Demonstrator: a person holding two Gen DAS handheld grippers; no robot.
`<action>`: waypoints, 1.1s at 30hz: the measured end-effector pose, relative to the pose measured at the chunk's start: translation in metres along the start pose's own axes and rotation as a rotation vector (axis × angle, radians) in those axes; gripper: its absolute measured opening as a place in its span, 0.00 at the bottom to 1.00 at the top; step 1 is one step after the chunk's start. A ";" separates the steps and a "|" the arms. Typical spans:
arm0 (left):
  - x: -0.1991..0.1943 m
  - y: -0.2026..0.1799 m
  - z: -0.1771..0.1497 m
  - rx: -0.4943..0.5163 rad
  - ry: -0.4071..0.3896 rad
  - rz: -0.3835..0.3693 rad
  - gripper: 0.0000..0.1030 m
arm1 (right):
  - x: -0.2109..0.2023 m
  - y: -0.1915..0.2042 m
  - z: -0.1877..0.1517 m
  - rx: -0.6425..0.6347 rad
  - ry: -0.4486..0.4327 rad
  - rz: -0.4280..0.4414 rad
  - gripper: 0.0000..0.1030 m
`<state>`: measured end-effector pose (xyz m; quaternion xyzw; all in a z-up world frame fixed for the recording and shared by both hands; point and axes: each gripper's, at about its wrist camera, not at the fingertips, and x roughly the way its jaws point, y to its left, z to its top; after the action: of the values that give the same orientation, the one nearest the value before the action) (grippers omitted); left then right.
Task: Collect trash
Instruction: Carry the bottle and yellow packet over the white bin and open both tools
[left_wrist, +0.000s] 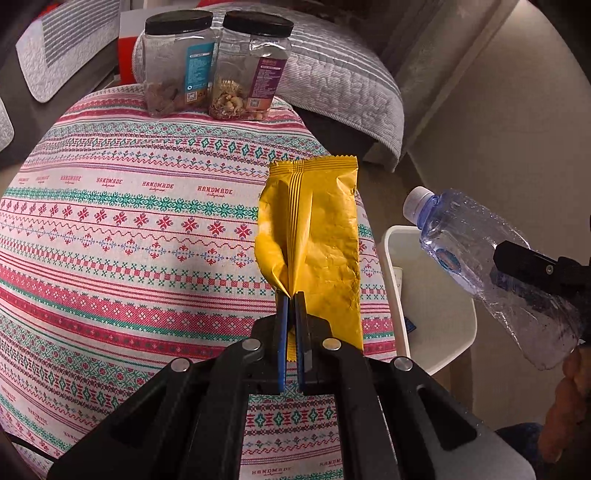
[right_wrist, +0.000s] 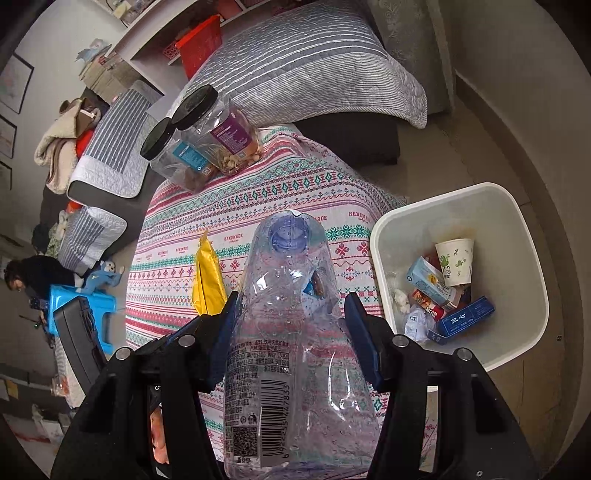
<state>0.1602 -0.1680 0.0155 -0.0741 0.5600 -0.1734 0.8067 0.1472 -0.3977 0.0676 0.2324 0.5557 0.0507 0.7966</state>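
Yellow wrapper (left_wrist: 314, 236) hangs pinched in our left gripper (left_wrist: 291, 299) above the patterned tablecloth (left_wrist: 129, 221). Our right gripper (right_wrist: 291, 314) is clamped on the clear plastic bottle (right_wrist: 291, 332). We judge this the carry step; next, both loads must pass over the white bin (right_wrist: 517, 206) and drop. Only the right view shows the bin's contents, apparently cartons and a paper cup (right_wrist: 456, 260).

1. A lived-in home room, likely a living room: a dark sofa (right_wrist: 354, 136) under grey striped quilted covers (right_wrist: 306, 70).
2. A patterned tablecloth (left_wrist: 129, 229), with two snack jars (left_wrist: 214, 66) at its far edge.
3. Shelving (right_wrist: 147, 48), folded blankets (right_wrist: 62, 147) and a soft toy (right_wrist: 103, 277) on the floor.
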 end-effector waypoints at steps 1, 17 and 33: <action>0.000 -0.008 -0.001 0.004 0.002 -0.020 0.03 | -0.005 -0.004 0.001 0.011 -0.007 0.008 0.52; 0.085 -0.140 -0.015 -0.034 0.149 -0.334 0.66 | -0.059 -0.118 0.020 0.258 -0.150 -0.107 0.52; 0.081 -0.093 -0.016 -0.065 0.134 -0.224 0.66 | -0.021 -0.125 0.021 0.230 -0.021 -0.242 0.73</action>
<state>0.1525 -0.2831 -0.0323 -0.1505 0.6063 -0.2488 0.7402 0.1360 -0.5224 0.0383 0.2540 0.5732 -0.1118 0.7709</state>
